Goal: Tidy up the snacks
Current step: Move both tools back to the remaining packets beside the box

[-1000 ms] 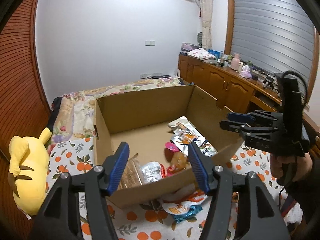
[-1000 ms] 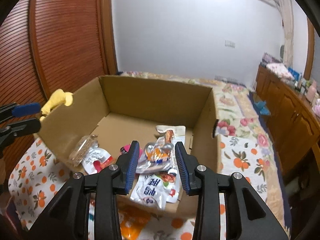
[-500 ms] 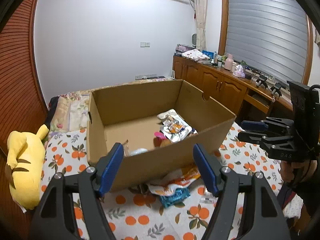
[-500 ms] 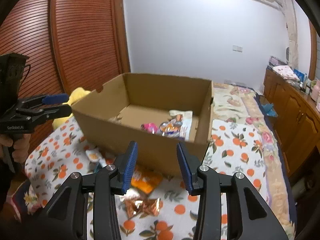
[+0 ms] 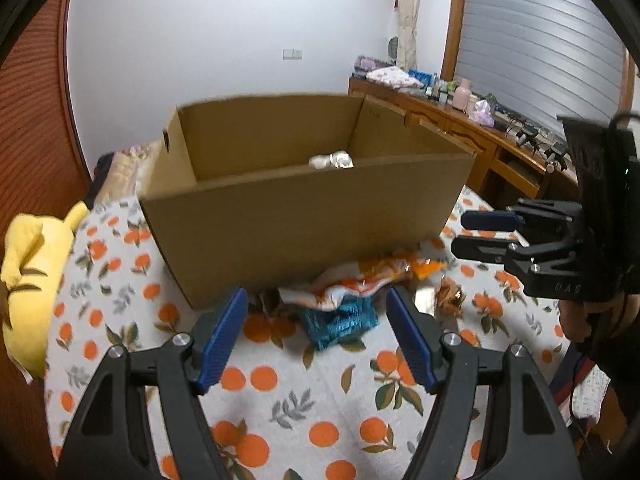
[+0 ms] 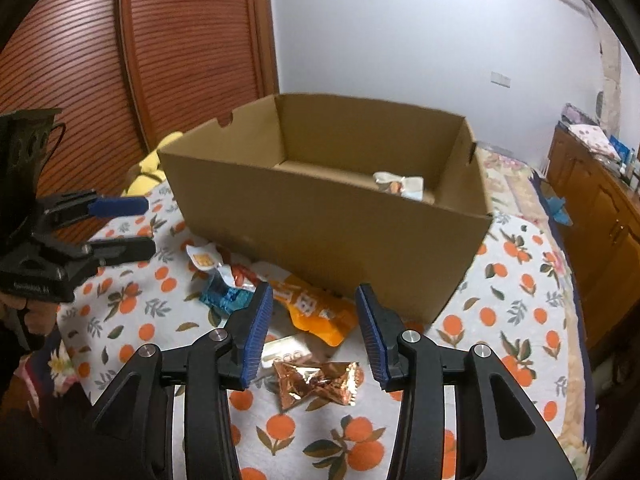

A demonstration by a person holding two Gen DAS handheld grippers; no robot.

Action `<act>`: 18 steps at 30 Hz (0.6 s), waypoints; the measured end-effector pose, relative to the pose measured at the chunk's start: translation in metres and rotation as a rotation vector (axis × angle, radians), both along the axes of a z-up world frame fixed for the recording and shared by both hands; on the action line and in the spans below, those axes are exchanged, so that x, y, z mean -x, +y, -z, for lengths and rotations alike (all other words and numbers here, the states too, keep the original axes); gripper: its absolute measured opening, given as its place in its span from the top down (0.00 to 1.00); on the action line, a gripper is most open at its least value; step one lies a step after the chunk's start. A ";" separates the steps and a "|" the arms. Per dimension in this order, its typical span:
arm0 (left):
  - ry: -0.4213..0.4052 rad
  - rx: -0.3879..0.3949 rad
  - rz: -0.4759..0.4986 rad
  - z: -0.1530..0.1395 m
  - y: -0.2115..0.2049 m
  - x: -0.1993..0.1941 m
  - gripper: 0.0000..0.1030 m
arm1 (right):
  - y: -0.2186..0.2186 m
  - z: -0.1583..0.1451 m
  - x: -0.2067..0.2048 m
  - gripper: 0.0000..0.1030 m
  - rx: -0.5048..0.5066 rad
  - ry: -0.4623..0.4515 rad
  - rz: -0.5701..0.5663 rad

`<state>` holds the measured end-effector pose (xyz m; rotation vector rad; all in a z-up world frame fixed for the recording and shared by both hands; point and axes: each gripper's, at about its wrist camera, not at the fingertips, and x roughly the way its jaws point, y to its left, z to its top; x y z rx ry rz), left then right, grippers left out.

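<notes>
An open cardboard box (image 5: pixel 304 216) (image 6: pixel 332 236) stands on an orange-print cloth. A silvery snack packet (image 5: pixel 332 160) (image 6: pixel 398 184) peeks over its rim. Loose snacks lie in front of the box: a blue packet (image 5: pixel 340 320) (image 6: pixel 226 294), an orange-white bag (image 5: pixel 360 280) (image 6: pixel 316 308), a copper foil wrapper (image 6: pixel 316 380) (image 5: pixel 450 294) and a small white packet (image 6: pixel 204 258). My left gripper (image 5: pixel 316 334) is open and empty just before the blue packet. My right gripper (image 6: pixel 314 330) is open and empty over the orange bag and foil wrapper.
A yellow plush toy (image 5: pixel 28 276) lies at the cloth's left edge. A wooden cabinet (image 5: pixel 480 140) with clutter runs along the right wall. A slatted wooden door (image 6: pixel 140 48) is on the left. The right gripper also shows in the left wrist view (image 5: pixel 488 232).
Both grippers have pulled back and dropped lower, from over the box to in front of it near the loose snacks. The box's inside is now mostly hidden behind its front wall.
</notes>
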<state>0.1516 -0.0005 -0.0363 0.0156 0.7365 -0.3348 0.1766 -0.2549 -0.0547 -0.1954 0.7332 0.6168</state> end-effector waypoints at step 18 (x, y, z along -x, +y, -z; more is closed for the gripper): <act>0.164 0.006 -0.030 0.059 -0.037 -0.037 0.30 | 0.024 0.020 -0.008 0.56 0.077 0.049 -0.064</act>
